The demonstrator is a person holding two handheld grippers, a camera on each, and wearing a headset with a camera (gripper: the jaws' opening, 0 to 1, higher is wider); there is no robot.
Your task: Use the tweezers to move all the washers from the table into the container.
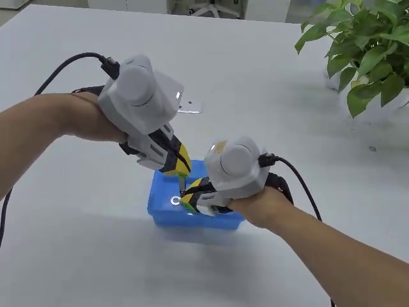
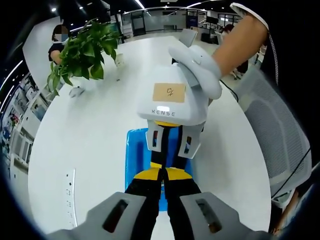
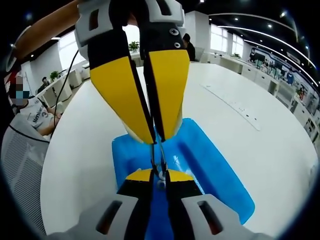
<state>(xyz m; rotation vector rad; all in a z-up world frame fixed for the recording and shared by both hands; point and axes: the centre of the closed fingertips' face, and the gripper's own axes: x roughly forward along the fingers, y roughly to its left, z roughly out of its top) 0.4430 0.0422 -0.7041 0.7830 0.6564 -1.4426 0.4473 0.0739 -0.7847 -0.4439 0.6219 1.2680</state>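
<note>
Left gripper (image 1: 181,169): is pointing down over the box, its yellow-tipped jaws pinching closed on the thin metal tweezers (image 3: 156,154).
Right gripper (image 1: 187,201): is reaching in from the side, jaws drawn almost together, with the tweezer tips lying in the slit between them.
Small silver ring washer (image 1: 176,201): is lying inside the blue rectangular plastic container (image 1: 192,219), just beside both jaw tips.
Container: is resting on the white table (image 1: 255,77).
Leafy green potted plant (image 1: 364,45): is standing well apart.
</note>
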